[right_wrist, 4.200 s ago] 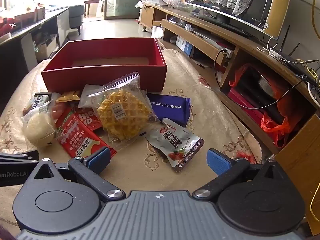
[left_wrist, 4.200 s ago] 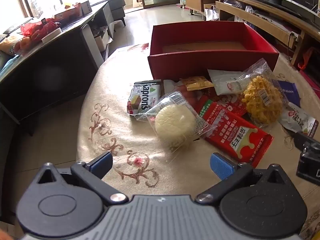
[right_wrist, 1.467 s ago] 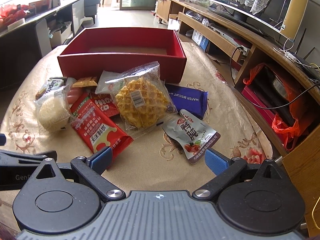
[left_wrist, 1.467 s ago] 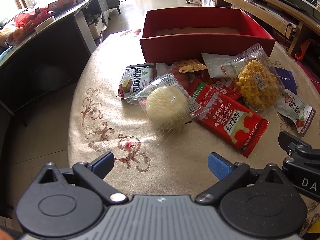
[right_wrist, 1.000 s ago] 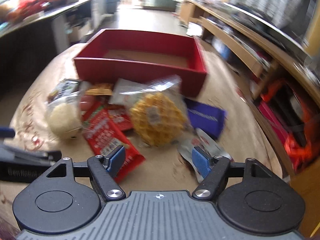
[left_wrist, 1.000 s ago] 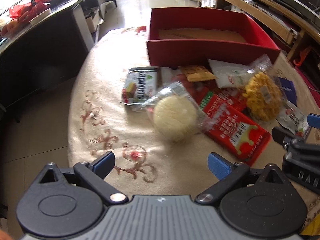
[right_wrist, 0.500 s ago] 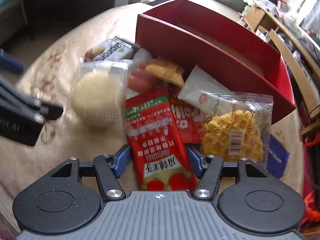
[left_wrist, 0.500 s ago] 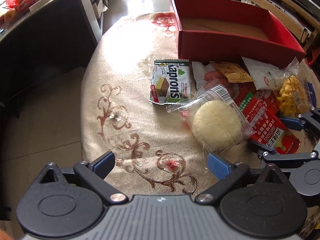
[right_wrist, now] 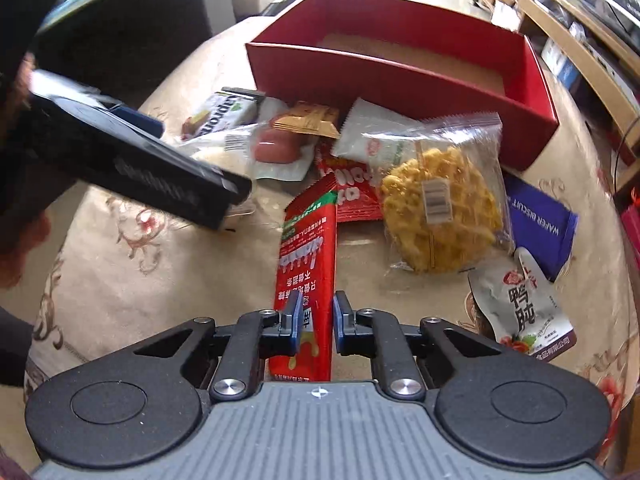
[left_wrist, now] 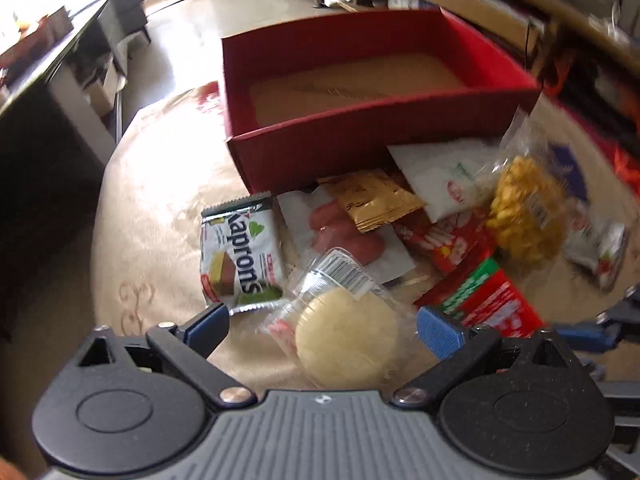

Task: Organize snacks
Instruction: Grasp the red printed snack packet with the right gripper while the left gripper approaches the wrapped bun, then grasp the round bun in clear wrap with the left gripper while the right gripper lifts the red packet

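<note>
Right gripper: jaws have just been closing and now pinch the near end of the long red packet, which sticks out toward 12 o'clock, its far end resting on the snack pile.
Left gripper: spread wide, blue pads on either side of the round pale cake in its clear wrapper, not pressing it.
Red box: empty, at 12 o'clock beyond the pile, on the patterned cloth.
Other snacks: waffle bag at 1 o'clock of the right gripper, blue wafer pack and grey pouch at 2 to 3 o'clock; green-and-white wafer pack at 11 o'clock of the left gripper.
Risk, right: the pinch sits at the packet's very end, so the limp packet may droop, slip out, or drag the small red bag beneath its far end.
Risk, left: the clear wrapper is slick and loose; closing could catch only film or crush the cake.
Risk, both: the grippers work close together and could collide.
Pose: both grippers point steeply down toward the table.
</note>
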`<state>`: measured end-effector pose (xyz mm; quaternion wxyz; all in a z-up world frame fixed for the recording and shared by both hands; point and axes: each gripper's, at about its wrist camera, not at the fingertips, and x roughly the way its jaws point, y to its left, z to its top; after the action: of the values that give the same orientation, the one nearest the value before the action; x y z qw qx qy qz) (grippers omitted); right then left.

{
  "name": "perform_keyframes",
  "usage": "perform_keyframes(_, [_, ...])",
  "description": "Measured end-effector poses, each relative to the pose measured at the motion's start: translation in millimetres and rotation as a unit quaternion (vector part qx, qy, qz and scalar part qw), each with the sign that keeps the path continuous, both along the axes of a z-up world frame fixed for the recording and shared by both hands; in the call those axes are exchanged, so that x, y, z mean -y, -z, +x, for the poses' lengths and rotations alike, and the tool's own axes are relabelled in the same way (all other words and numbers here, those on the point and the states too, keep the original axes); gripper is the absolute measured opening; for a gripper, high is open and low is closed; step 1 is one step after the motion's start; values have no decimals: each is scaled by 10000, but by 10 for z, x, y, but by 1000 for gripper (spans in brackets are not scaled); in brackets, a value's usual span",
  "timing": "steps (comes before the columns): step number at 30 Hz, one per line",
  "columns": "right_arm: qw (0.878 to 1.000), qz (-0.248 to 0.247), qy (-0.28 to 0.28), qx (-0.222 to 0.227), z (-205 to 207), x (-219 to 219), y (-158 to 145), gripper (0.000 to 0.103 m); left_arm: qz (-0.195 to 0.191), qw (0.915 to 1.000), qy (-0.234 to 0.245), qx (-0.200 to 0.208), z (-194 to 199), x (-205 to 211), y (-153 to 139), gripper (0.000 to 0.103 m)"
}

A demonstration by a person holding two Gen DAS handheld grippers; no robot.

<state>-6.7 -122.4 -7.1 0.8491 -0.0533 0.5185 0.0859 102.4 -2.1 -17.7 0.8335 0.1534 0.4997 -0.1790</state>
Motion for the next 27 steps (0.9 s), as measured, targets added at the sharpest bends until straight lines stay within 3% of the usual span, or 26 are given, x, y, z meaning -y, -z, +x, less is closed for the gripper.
perform_keyframes(2, [9999,-89,-40,44,18,-24,51,28,-152,9991,-327,-235,100,-14,69,100])
perform_keyframes(5, [9995,-244,-154,83,62,-85,81,48,-812,9831,-1310,-984,280,-99,227,101])
perform_keyframes(6, [9991,-340,-202,126,82,-119,83,54,-843,9790,-1529,-1051,300,-104,269,101])
perform_keyframes(8, [9988,-373,-233,227,114,-168,79,83,-586,9787,-1667,-1047,304,-58,314,100])
perform_keyframes(9, [9988,-323,-310,212,128,-188,90,85,-464,9800,-1638,-1030,301,-29,322,100])
perform_keyframes(12, [9984,-458,-306,122,134,-190,194,80,-260,9812,-1631,-1003,252,5,338,101])
perform_keyframes(13, [9987,-442,-255,-29,141,-164,273,72,-195,9814,-1610,-1026,232,13,345,100])
perform_keyframes(15, [9998,-205,-63,-52,103,-99,297,68,-23,9819,-1566,-1063,182,5,332,97])
perform_keyframes(16, [9998,-188,-85,-71,72,-86,266,56,-31,9819,-1585,-1034,142,-18,303,96])
perform_keyframes(17, [9998,-154,6,-107,37,-53,240,53,-70,9813,-1644,-994,88,-56,261,95])
perform_keyframes(22, [9996,66,257,-22,-235,122,130,52,-306,9777,-1914,-806,-218,-225,40,97])
perform_keyframes(27, [9979,351,495,242,-491,251,-61,52,-566,9509,-2781,-1235,-440,-307,254,98])
